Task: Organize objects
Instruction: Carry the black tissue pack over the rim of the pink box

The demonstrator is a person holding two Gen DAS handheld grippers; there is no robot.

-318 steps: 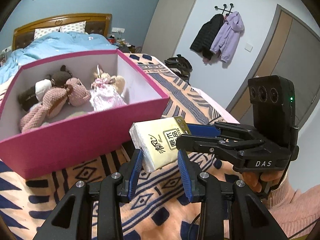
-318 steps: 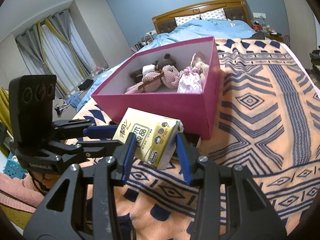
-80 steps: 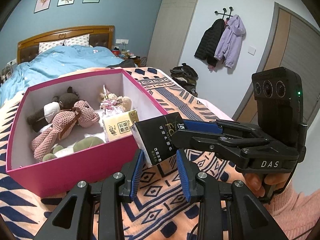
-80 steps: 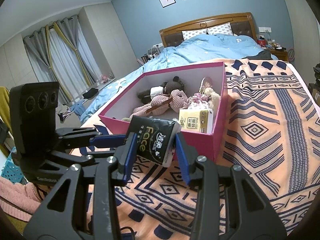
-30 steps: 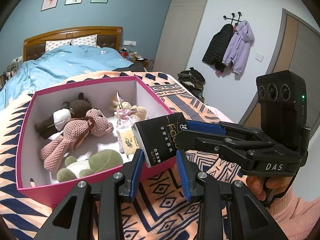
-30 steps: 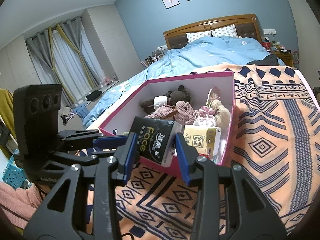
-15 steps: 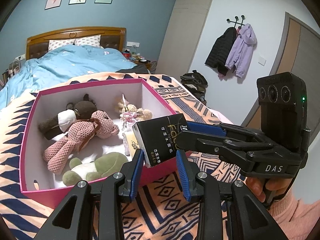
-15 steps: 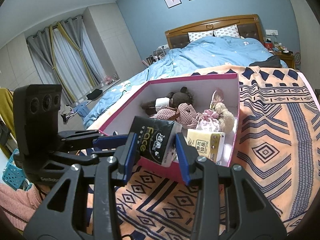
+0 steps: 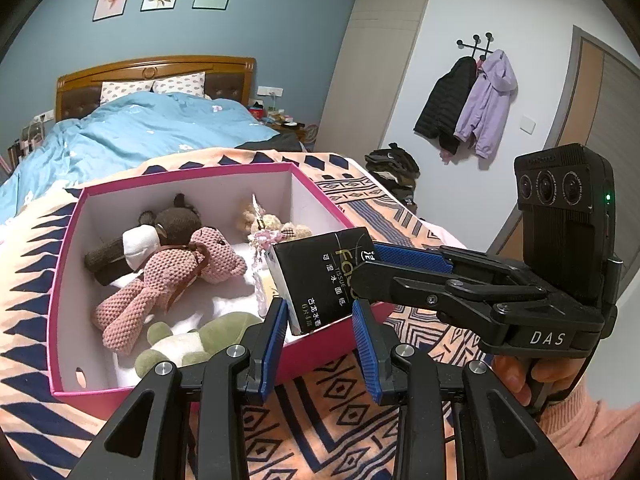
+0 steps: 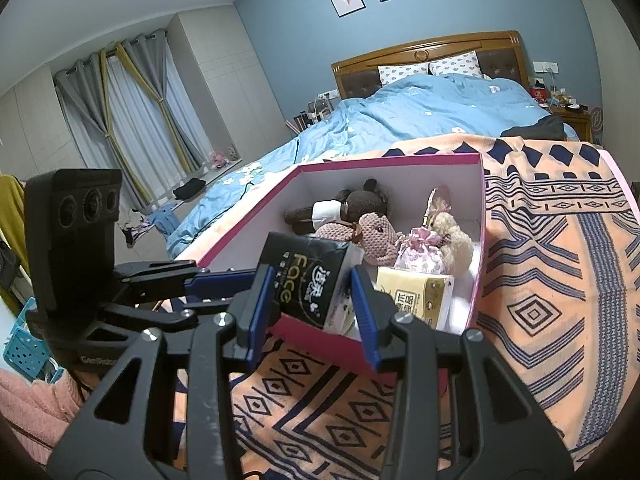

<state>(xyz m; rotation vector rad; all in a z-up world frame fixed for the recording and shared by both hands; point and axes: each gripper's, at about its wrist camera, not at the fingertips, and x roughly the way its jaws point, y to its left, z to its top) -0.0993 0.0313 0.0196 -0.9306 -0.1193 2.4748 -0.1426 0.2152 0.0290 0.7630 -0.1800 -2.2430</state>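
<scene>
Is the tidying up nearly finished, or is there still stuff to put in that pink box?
Mostly done, it seems: the pink box already holds plush toys and a yellow tissue pack. In hand: both grippers pinch a black tissue pack between them, just above the box's near corner. Left: lower it inside and let go. Nothing else loose shows on the blanket.

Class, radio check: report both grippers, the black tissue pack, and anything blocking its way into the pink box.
Both grippers shut on black tissue pack, left gripper, right gripper. Pack above pink box near rim. Yellow tissue pack beside drop spot.
</scene>
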